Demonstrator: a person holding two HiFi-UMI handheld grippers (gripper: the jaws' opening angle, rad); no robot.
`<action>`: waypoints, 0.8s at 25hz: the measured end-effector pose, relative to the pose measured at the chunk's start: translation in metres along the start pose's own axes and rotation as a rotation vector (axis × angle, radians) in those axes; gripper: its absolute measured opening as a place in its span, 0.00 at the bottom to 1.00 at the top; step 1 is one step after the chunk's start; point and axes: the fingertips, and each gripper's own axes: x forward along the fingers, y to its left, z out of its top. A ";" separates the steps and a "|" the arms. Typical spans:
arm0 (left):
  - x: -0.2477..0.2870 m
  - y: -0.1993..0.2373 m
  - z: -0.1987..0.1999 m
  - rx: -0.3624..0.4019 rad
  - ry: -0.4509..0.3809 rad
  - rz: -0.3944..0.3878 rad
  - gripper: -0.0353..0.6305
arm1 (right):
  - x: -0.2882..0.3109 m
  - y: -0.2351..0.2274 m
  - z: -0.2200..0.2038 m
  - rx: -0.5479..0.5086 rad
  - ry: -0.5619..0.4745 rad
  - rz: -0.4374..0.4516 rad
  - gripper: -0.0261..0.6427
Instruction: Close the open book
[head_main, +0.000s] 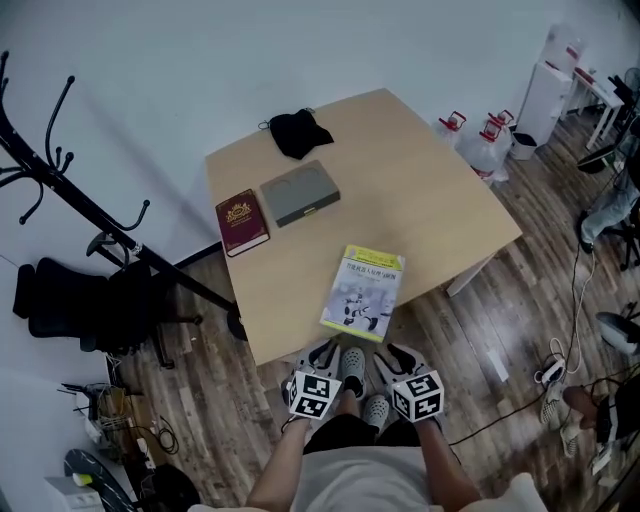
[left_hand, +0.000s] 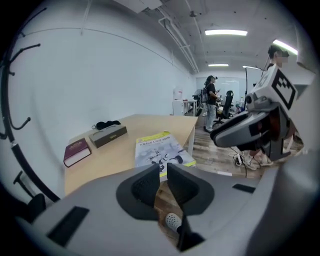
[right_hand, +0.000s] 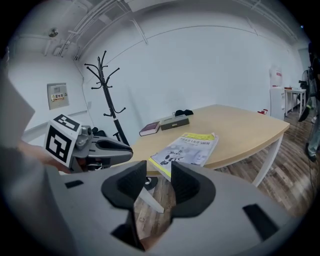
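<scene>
Pale wooden table (head_main: 430, 200) fills the head view; the yellow book (head_main: 363, 290) lies at its near edge, cover up, seemingly already closed, with both grippers short of it. Left gripper view: the left gripper (left_hand: 163, 167) shows a slim gap, empty. Right gripper view: the right gripper (right_hand: 159, 167) gapes wider, empty. Probably only a check remains.

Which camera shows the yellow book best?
The head view: it looks down on the yellow book, so the whole cover shows, lying shut near the front edge of the table. Both gripper views catch it low and slanted, with the near edge hidden.
</scene>
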 end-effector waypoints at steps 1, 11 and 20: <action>-0.004 -0.001 0.003 -0.018 -0.012 0.004 0.14 | -0.001 0.001 0.002 -0.008 0.000 0.002 0.28; -0.026 -0.011 0.019 -0.122 -0.087 0.034 0.10 | -0.021 -0.001 -0.003 -0.033 0.007 0.000 0.28; -0.028 -0.026 0.022 -0.159 -0.065 0.009 0.09 | -0.027 -0.008 0.005 -0.054 -0.004 -0.015 0.27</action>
